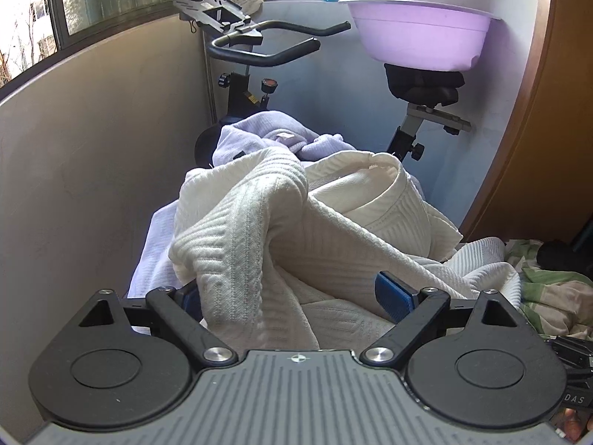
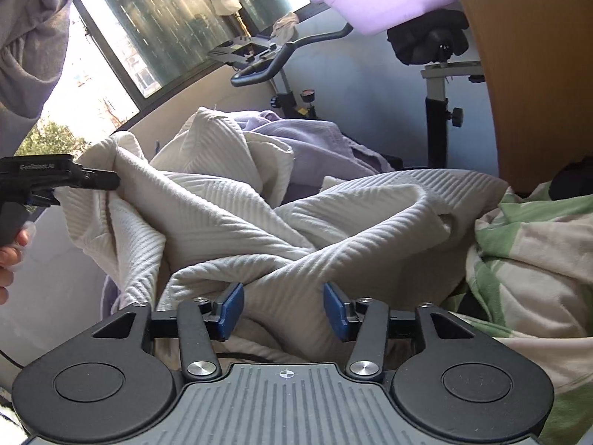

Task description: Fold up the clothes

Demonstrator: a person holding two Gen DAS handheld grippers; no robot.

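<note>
The cream ribbed garment point(image 1: 259, 230) is heaped in loose, twisted folds over a lavender garment point(image 1: 267, 133), whose ribbed cloth shows behind it and along its left side. In the right wrist view the cream cloth point(image 2: 259, 215) is seen crossed over itself in two thick rolls, one fold being lifted at the far left.

That lifted fold is met by the left gripper point(image 2: 111, 181), which is seen from the side, held level by a hand point(image 2: 9, 259) at the picture's left edge. In its own view the left gripper point(image 1: 292, 296) has its jaws set wide apart — cloth is draped between them and hides the left pad, while the blue right pad point(image 1: 393, 293) lies bare against the fabric. Whether any fold is truly pinched cannot be told.

The right gripper point(image 2: 283, 309) is held low over the near folds, its two blue pads point(image 2: 231, 307) apart, with cream cloth bunched between them but not clamped.

To the right of the pile a green-and-cream checked blanket point(image 2: 537, 259) is crumpled, touching the cream cloth's edge. Behind, an exercise bike point(image 1: 259, 48) stands close against the wall, a lilac plastic basin point(image 1: 418, 33) resting on its saddle. A wooden panel point(image 1: 548, 129) closes the right side — little free room is left around the heap.
</note>
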